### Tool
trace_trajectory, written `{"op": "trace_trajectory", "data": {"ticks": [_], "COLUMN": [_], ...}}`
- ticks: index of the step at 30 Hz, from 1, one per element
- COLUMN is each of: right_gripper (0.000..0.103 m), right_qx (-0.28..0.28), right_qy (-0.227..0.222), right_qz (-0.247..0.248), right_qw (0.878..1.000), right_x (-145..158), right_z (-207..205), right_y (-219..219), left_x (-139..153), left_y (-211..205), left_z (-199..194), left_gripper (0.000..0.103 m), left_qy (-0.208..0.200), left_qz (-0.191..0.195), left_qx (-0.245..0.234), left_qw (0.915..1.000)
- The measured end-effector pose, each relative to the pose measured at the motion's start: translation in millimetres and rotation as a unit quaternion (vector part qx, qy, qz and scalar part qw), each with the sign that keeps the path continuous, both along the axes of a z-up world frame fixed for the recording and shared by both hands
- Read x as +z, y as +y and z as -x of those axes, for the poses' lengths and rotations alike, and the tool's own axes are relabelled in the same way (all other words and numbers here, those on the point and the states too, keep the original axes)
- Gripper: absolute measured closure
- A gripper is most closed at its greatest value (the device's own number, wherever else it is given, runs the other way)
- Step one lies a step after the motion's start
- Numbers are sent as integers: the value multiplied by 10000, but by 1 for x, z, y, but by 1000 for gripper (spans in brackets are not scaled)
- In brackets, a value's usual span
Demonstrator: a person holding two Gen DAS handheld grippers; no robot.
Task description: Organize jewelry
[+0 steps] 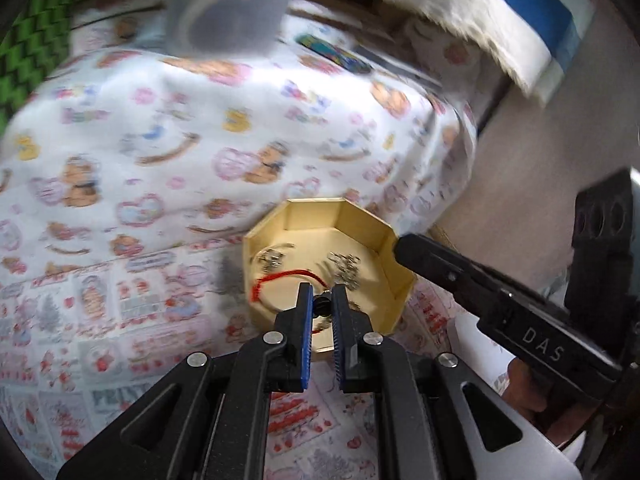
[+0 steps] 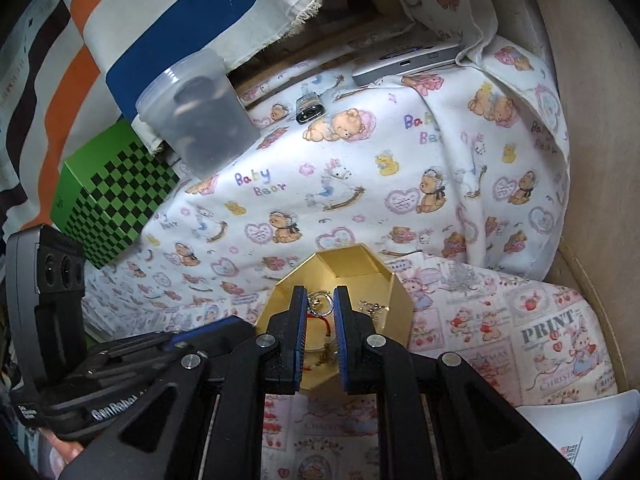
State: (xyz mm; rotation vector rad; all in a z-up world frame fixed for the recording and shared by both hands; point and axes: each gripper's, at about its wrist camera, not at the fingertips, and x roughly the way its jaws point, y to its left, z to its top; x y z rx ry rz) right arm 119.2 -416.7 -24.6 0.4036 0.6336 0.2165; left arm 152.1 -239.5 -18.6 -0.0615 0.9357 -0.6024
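Over at nine o'clock in the right wrist view sits a green checkered box point(image 2: 116, 208), and a clear tub point(image 2: 200, 116) with something dark inside stands at its one o'clock, against a striped cloth point(image 2: 120, 20). A bear-print cloth point(image 2: 360, 184) covers the surface. On it, toward twelve o'clock, lie a small metal plug point(image 2: 308, 110) and a flat grey device point(image 2: 404, 64).

Low in the middle is the gold box point(image 1: 360, 220), eight-sided and open at the top, holding the jewelry: a red cord point(image 1: 280, 276) at its nine o'clock side and a tangle of silver pieces point(image 1: 346, 266) at its three o'clock side.

The left gripper point(image 1: 322, 294) hangs over the box's six o'clock edge, fingers all but closed, pinching a small dark bead point(image 1: 321, 307) between the blue pads.

The right gripper point(image 2: 321, 300) comes in from the box's three o'clock side in the left wrist view. Its fingers are drawn close with a narrow gap. A silver ring point(image 2: 323, 303) shows in that gap, but I cannot tell whether the pads grip it or it lies in the box beyond.
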Motion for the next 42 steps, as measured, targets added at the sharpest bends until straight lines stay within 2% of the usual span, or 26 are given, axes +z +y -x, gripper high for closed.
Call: {"op": "trace_trajectory", "data": {"ticks": [2,5,7,10,14,16,17,20,23,25,29,32,33,34,36,38,40,42], "right_gripper": [89,89,89,89,87,79,77,76,73,68,68,67,63,54,46,44,31,27], "right_qx": [-164,-194,-230,-252,-171,-167,-176,-146,-125,-265,-453,-407,-367,-346,-357,-291,-162,-112], "right_qy": [-9,-3,22,37,7,-41,-71,-152,-306,-495,-859,-1091,-1186,-1277,-1513,-1695,-1772,-1857], "right_qz": [84,173,135,105,148,240,291,383,481,612,933,889,927,982,1171,1376,1432,1482], "right_qw": [9998,9997,9996,9996,9997,9996,9994,9990,9983,9965,9909,9892,9879,9863,9809,9755,9736,9713], "right_x": [-1,-2,-3,-3,-2,-1,0,3,10,17,30,40,44,47,53,59,62,64], "right_z": [1,0,-1,-2,-1,1,2,4,10,17,31,41,46,49,59,66,71,76], "right_y": [1,2,0,-3,0,3,5,8,12,16,25,32,37,42,55,71,83,95], "left_x": [-5,-8,-7,-3,7,15,19,34,46,55,74,90,95,100,109,115,118,118], "left_y": [-5,-7,-5,2,16,23,25,36,47,58,83,104,112,118,132,145,157,167], "left_z": [0,-2,1,4,6,9,11,22,32,41,57,71,76,80,89,97,104,107], "left_gripper": [95,95,95,89,84,80,75,58,53,48,35,23,19,18,7,2,1,1], "left_qy": [-88,-147,-370,-547,-668,-760,-849,-1267,-1625,-1944,-2297,-2543,-2644,-2707,-2846,-2937,-3012,-3038], "left_qz": [-205,-229,-340,-334,-297,-258,-297,-485,-643,-825,-738,-726,-731,-729,-685,-595,-477,-417], "left_qx": [56,72,128,142,386,477,506,686,963,1228,1460,1573,1627,1655,1719,1789,1928,2096], "left_qw": [9997,9996,9987,9978,9966,9956,9947,9884,9799,9697,9594,9515,9478,9455,9406,9371,9326,9285]}}
